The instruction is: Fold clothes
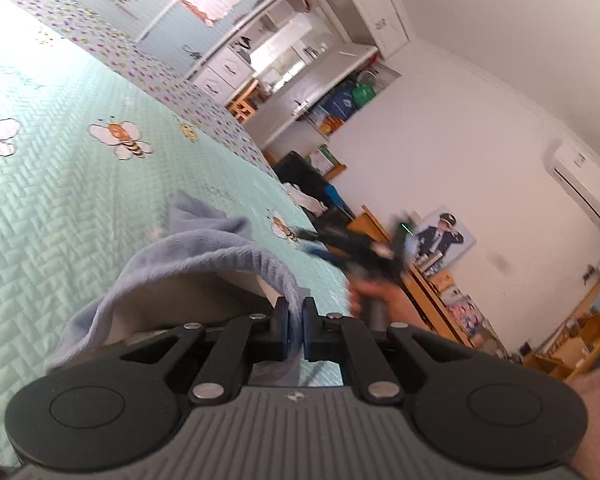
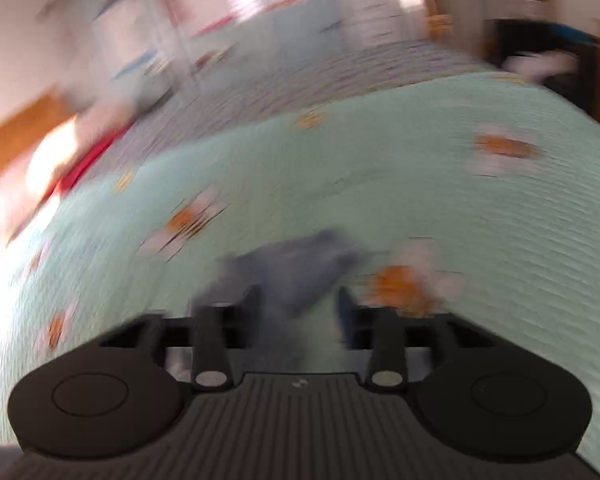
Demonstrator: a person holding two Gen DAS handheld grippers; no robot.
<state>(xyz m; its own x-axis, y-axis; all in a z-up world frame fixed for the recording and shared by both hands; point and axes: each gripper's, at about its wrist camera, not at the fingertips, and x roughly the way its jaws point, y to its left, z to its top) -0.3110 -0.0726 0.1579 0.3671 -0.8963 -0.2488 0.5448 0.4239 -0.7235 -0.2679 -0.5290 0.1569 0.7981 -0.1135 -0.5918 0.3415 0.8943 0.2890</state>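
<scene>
Nearest the left wrist camera, the left gripper [image 1: 296, 316] has its jaws pinched together on the ribbed edge of a blue garment [image 1: 204, 256]. The cloth rises from the bed [image 1: 60, 200] in a loose arch to the left of the jaws, its pale inner side showing underneath, while a further fold lies crumpled on the quilt just beyond.

To the right of that, the right gripper [image 1: 364, 248] shows as a dark blur held in a hand [image 1: 380, 296] near the bed's edge, apart from the garment in this view.

In the right wrist view, heavily smeared, the right gripper [image 2: 300, 304] stands with its jaws apart. The blue garment [image 2: 292, 268] lies ahead of and partly between them, but the pads do not appear to press on it; the blur keeps this from being certain.

Judging by this, the folding is at an early stage. The garment is bunched and lifted by one edge, not spread flat, and no neat fold is visible. What seems left is for the right gripper to take a second point on the cloth, then spreading, folding and smoothing. No other clothes, folded or waiting, can be made out on the bed.
</scene>
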